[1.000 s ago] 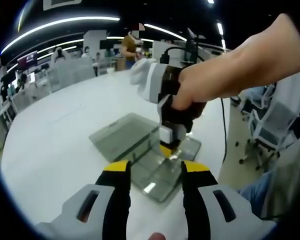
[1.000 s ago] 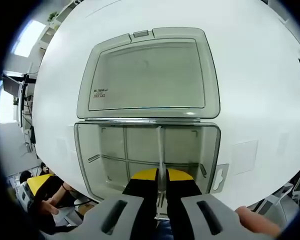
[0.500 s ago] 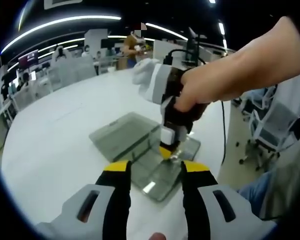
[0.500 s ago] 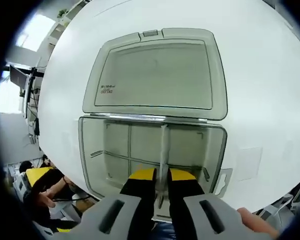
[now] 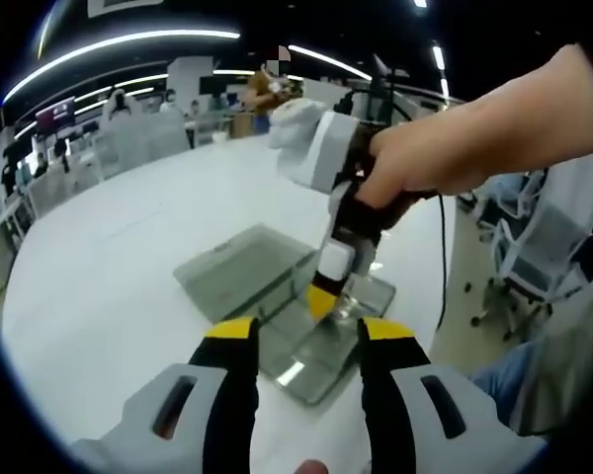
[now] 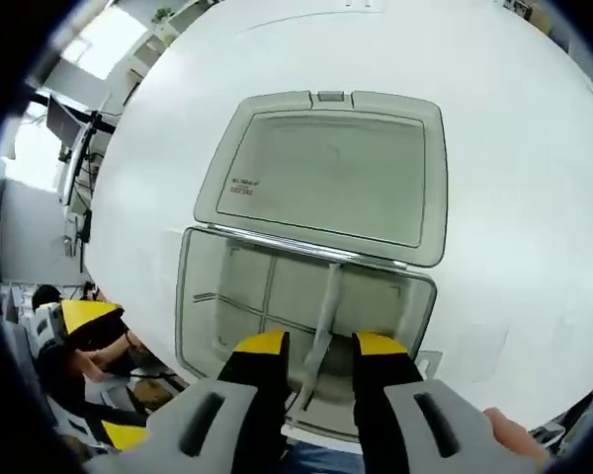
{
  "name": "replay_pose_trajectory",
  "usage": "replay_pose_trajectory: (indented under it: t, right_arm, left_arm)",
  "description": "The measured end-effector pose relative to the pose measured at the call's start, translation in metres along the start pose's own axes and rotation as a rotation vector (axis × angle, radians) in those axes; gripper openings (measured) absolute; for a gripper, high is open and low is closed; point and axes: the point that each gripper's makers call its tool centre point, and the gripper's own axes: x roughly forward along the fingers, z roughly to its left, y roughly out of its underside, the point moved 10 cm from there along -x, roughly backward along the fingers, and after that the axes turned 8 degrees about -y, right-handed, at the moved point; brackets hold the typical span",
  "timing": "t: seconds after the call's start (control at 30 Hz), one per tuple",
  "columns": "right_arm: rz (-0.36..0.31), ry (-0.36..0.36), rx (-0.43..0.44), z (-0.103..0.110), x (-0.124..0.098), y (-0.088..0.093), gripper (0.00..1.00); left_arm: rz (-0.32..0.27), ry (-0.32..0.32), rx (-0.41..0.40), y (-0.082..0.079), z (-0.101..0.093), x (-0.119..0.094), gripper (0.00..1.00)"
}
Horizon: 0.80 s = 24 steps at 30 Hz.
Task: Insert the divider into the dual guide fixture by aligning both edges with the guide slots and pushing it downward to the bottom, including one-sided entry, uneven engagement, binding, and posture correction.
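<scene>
I am holding the right gripper (image 6: 311, 351) over the open clear box (image 6: 306, 296) near the bench (image 6: 494, 197) edge, its fingers (image 6: 260, 348) parted on either side of the divider (image 6: 321, 331), which is standing in the tray between its guide slots. My left gripper (image 5: 303, 336) is hovering nearby, fingers released and holding nothing. The lid (image 6: 331, 178) is lying flat behind.

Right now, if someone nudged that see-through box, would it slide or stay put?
The clear box looks like thin plastic holding nothing but thin partitions, so probably light. It sits on a smooth white table, so it would likely slide. Its open lid lies flat, so tipping seems unlikely.
</scene>
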Motion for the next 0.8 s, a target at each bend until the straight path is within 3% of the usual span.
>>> replay_pose_trajectory:
  t: [0.1,0.17,0.23,0.4,0.8]
  right_arm:
    - [-0.014,-0.014,-0.079,-0.001,-0.005,0.000,0.27]
    - [-0.016,-0.032,-0.073,-0.001,-0.007,0.002,0.30]
    - [-0.016,-0.051,-0.140,-0.002,-0.009,0.003,0.30]
    - [-0.025,-0.083,-0.163,-0.002,-0.016,0.006,0.32]
    - [-0.026,-0.137,-0.411,-0.002,-0.032,0.011,0.36]
  left_arm:
    - [0.001,0.001,-0.002,0.000,0.000,0.000,0.38]
    - [0.002,0.002,-0.006,-0.001,0.000,-0.001,0.38]
    - [0.002,0.001,-0.009,-0.001,0.000,-0.001,0.38]
    - [0.006,-0.003,-0.013,-0.002,0.000,-0.005,0.38]
    - [0.015,-0.016,-0.026,-0.007,0.004,-0.014,0.38]
